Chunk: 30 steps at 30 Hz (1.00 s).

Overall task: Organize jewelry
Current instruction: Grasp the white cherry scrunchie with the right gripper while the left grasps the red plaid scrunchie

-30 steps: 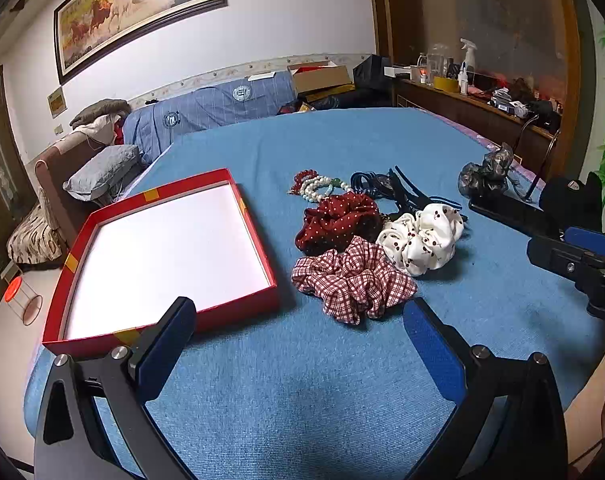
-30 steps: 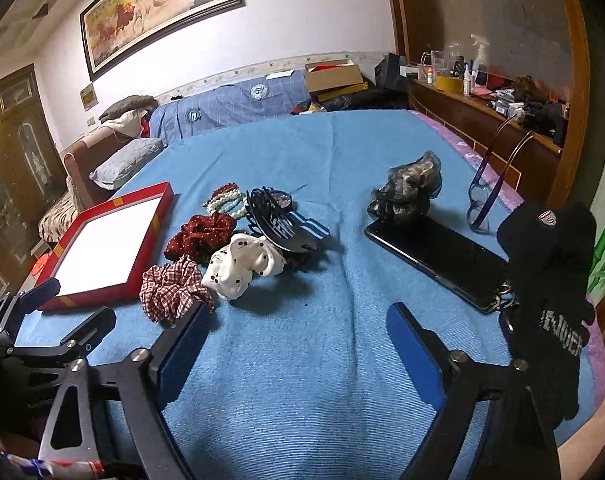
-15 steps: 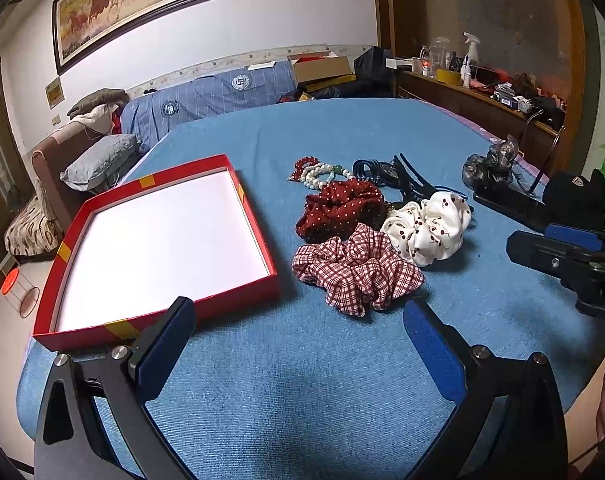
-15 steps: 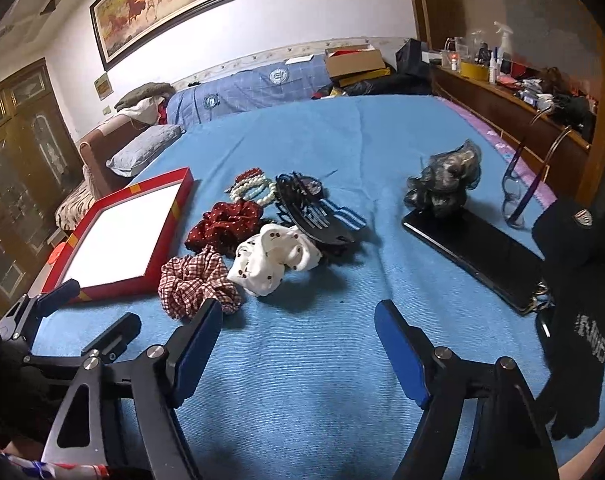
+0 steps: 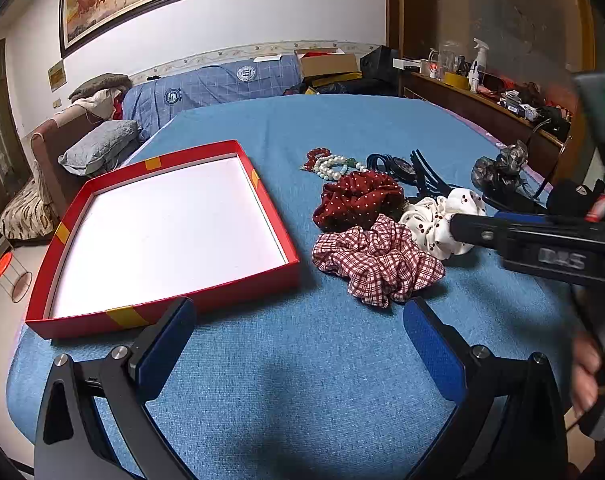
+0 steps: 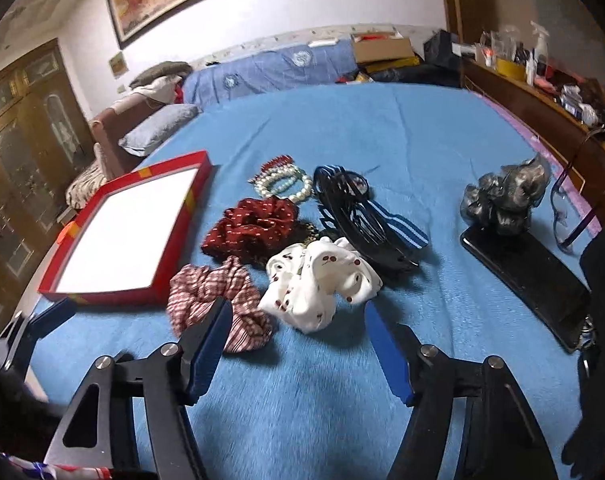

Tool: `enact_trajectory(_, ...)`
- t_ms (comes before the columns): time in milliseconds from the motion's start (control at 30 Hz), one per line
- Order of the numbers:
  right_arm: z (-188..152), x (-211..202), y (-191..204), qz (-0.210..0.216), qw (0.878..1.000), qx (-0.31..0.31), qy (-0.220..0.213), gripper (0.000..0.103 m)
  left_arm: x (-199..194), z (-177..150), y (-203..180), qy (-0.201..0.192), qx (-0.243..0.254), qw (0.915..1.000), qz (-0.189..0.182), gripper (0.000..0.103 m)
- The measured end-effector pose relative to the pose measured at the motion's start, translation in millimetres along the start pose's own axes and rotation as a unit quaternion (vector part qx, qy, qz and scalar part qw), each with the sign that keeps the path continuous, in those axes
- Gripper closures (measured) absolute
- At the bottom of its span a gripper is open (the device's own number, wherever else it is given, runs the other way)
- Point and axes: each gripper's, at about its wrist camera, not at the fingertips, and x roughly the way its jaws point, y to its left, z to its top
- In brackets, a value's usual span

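We count three scrunchies on the bed: plaid (image 6: pixel 218 304), white cherry-print (image 6: pixel 322 284), dark red dotted (image 6: pixel 254 228), beside one red box (image 5: pixel 162 236). Right gripper (image 6: pixel 298 344) fingers closing, nothing between; left gripper (image 5: pixel 298 344) fingers spread, empty.

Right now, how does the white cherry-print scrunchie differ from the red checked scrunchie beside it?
The white cherry-print scrunchie is plain white fabric scattered with small red cherries; the red checked scrunchie is covered in a red and white check. The white one lies farther from the red box, against the black hair claw; the checked one lies next to the box. Both are gathered fabric rings lying loose on the blue cloth, neither yet gripped.
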Motion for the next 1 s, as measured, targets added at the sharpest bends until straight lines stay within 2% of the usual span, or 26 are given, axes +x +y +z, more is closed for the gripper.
enact_trajectory(67, 3.4, 13.5, -0.5, -0.002, 1.000, 0.003, 0.011, 0.031, 1.2, 0.1, 0.5, 0.002, -0.002, 1.0000, -0.007, 0.000)
enact_trajectory(100, 4.6, 19.1, -0.7, -0.003, 1.000, 0.002, 0.014, 0.036, 1.8, -0.1, 0.4, 0.002, -0.003, 1.0000, -0.009, 0.000)
enact_trajectory(133, 5.5, 24.2, 0.0, -0.008, 1.000, -0.001, 0.019, 0.044, 2.6, -0.3, 0.0, 0.004, -0.003, 0.9999, -0.009, 0.000)
enact_trajectory(167, 5.6, 29.7, -0.1, -0.009, 1.000, -0.003, 0.029, 0.067, 3.4, -0.4, -0.3, 0.005, -0.002, 0.9999, -0.012, 0.000)
enact_trajectory(200, 5.3, 34.5, -1.7, -0.003, 0.999, 0.000, 0.040, 0.080, 3.8, 0.1, -0.7, 0.006, -0.002, 0.9998, -0.017, 0.000)
enact_trajectory(300, 1.2, 30.1, -9.6, 0.011, 0.999, 0.018, 0.029, 0.087, 5.9, 2.0, -1.9, 0.007, -0.002, 0.9995, -0.029, 0.000)
enact_trajectory(400, -4.7, 9.6, -15.3, -0.004, 1.000, 0.012, -0.010, 0.088, 10.3, 6.7, -7.4, 0.009, 0.001, 0.9986, -0.053, 0.000)
enact_trajectory(433, -6.4, 4.6, -17.8, -0.006, 1.000, 0.012, -0.017, 0.088, 13.7, 9.1, -10.6, 0.013, 0.003, 0.9979, -0.064, 0.004)
enact_trajectory(467, -9.2, -1.7, -21.0, -0.007, 1.000, 0.014, -0.023, 0.088, 18.1, 11.7, -14.4, 0.018, 0.005, 0.9973, -0.071, 0.015)
enact_trajectory(533, -14.3, -11.0, -26.5, 0.000, 0.999, 0.020, -0.030, 0.088, 28.7, 16.5, -22.6, 0.032, 0.012, 0.9965, -0.076, 0.030)
enact_trajectory(567, -16.1, -14.3, -28.0, 0.002, 0.999, 0.022, -0.035, 0.088, 35.2, 19.2, -26.6, 0.041, 0.014, 0.9955, -0.084, 0.033)
enact_trajectory(800, -28.9, -26.3, -48.9, 0.009, 0.998, 0.038, -0.042, 0.088, 74.4, 29.2, -46.7, 0.083, 0.029, 0.9937, -0.069, 0.033)
enact_trajectory(900, -32.7, -27.1, -55.5, 0.016, 0.998, 0.048, -0.039, 0.088, 89.7, 31.6, -50.1, 0.107, 0.026, 0.9907, -0.080, 0.036)
enact_trajectory(967, -34.2, -26.8, -56.2, 0.020, 0.998, 0.051, -0.039, 0.088, 88.9, 34.0, -52.2, 0.099, 0.033, 0.9915, -0.077, 0.072)
enact_trajectory(1000, -34.2, -26.7, -56.0, 0.021, 0.998, 0.051, -0.040, 0.088, 89.8, 33.4, -52.6, 0.101, 0.032, 0.9916, -0.075, 0.079)
